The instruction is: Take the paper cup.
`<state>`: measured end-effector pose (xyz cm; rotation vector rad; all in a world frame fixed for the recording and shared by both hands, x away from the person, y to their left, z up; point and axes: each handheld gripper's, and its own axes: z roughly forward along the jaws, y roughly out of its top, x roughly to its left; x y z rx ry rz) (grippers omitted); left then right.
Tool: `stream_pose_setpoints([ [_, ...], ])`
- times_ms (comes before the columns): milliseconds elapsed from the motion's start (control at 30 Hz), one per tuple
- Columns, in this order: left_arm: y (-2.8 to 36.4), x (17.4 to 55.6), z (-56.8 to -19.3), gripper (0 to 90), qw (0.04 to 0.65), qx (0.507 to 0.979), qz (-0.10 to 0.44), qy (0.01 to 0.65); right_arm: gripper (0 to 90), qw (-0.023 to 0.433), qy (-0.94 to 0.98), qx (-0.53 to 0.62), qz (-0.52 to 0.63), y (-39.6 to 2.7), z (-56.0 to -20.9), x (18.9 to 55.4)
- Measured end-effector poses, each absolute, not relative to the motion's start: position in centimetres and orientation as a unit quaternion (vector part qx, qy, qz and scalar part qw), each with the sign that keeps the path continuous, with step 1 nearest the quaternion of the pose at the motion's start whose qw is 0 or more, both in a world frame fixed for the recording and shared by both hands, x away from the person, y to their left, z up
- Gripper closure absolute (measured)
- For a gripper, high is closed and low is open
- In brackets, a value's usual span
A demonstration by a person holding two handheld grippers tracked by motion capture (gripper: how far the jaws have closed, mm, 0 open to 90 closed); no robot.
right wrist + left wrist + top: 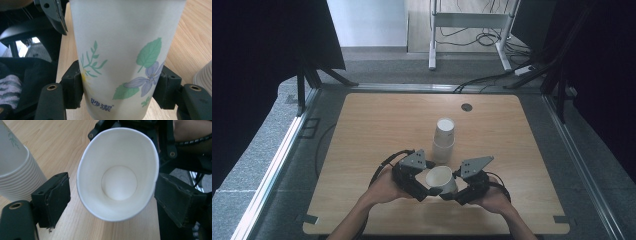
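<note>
Single paper cup [441, 180] clamped near its base in right gripper [117, 87], above desk [362, 130] beside cup stack [444, 139]; left gripper [110, 202] jaws apart, rim loose between; handover step, next needs careful placing.

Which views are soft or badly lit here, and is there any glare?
High view: sharp on the table, dark surrounds, no glare, soft shadow beside the cup stack. Left gripper view: the held paper cup is bright inside, its near rim is blurred, and the stack at the left edge is out of focus. Right gripper view: the cup's upper wall looks hazy, its flower print sharper; the backlit gap at the left is blown out.
</note>
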<state>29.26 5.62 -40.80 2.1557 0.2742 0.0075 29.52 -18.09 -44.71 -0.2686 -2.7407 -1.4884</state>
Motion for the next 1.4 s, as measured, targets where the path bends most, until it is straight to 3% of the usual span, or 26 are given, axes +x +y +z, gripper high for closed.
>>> stream_pose_setpoints([
  [333,5.1,29.5,-41.5,15.0,0.495,0.862,-0.008,0.111,35.6,0.013,-0.858,-0.087,-0.505,-17.9,-45.5,29.4],
  [533,5.0,29.4,-41.5,25.9,0.498,0.861,-0.004,0.106,35.4,0.018,-0.857,-0.086,-0.507,-17.8,-45.7,29.5],
  [800,4.7,29.2,-41.0,28.4,0.473,0.876,0.012,0.091,34.5,0.016,-0.863,-0.081,-0.498,-17.5,-45.8,29.5],
  [1400,4.9,29.5,-38.8,28.3,0.422,0.899,0.061,0.096,13.7,-0.049,-0.876,-0.122,-0.464,-18.3,-45.6,29.7],
])
